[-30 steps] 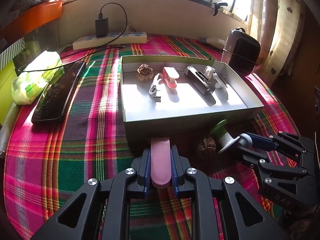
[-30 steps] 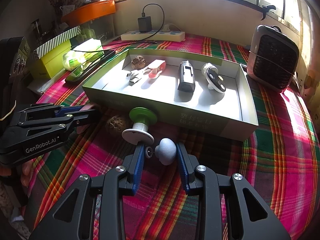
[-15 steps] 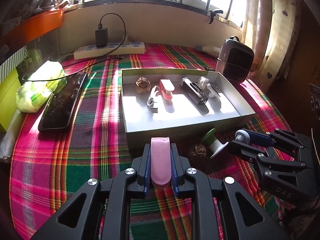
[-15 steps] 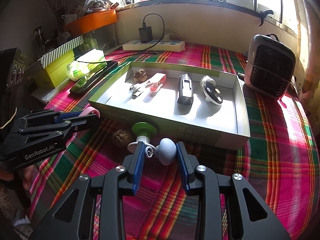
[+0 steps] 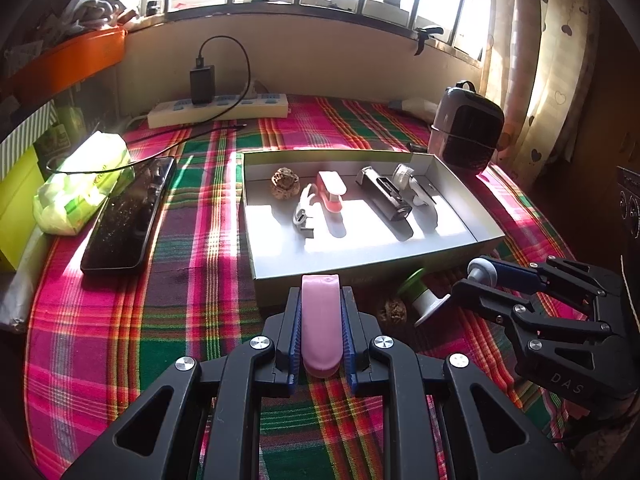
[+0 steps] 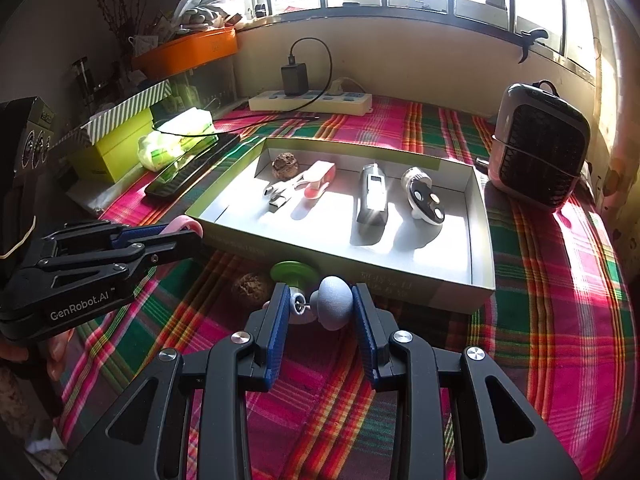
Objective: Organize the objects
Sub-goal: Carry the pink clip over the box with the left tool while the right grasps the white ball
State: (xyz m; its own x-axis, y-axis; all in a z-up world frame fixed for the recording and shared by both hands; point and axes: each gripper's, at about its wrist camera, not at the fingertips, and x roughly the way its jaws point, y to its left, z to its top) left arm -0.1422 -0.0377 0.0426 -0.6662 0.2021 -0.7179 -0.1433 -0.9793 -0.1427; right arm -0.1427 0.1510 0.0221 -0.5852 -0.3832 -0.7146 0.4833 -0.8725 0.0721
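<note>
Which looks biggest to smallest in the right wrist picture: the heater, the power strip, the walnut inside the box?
1. Heater, clearly largest.
2. Power strip, though it lies farther off.
3. Walnut, smallest.

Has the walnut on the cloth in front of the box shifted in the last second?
No. The walnut still lies on the cloth just in front of the box's near wall, as before.

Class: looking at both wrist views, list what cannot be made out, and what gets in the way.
- Left wrist view: the pink piece's lower end, hidden between the left tongs.
- Right wrist view: printing on the box's front wall, in shadow and too small.
- Both views: the brown lump beside the box, too dim to identify.
</note>
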